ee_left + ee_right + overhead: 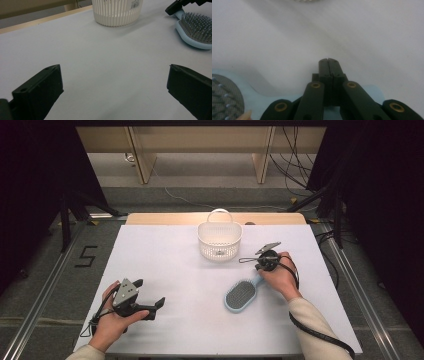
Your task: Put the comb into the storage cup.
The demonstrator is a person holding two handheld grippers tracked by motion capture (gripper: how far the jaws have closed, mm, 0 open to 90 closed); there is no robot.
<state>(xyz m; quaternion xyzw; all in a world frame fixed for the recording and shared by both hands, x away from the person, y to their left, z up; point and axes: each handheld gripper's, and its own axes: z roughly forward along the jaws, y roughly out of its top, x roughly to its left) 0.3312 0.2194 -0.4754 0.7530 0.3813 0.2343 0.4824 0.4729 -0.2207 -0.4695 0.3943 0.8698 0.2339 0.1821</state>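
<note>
A light blue hairbrush (pixel 241 296) with grey bristles lies on the white table cover, its handle running up to my right hand. My right gripper (pixel 245 260) rests over that handle with its jaws pointing left toward the white slatted basket (pixel 219 241). In the right gripper view the right gripper (pixel 328 60) is shut, jaw against jaw with nothing between, and the brush (pixel 262 100) lies beneath it. My left gripper (pixel 150 291) sits at the front left, held by a hand. In the left gripper view the left gripper (pixel 113 67) stands wide open over bare cover, facing the basket (pixel 116 12) and brush (pixel 197 32).
The white cover (pixel 175 270) spans the whole table, with a wooden strip (pixel 165 218) showing at the far edge. Cables trail from both grippers off the front edge. Dark curtains and stands flank the table on both sides.
</note>
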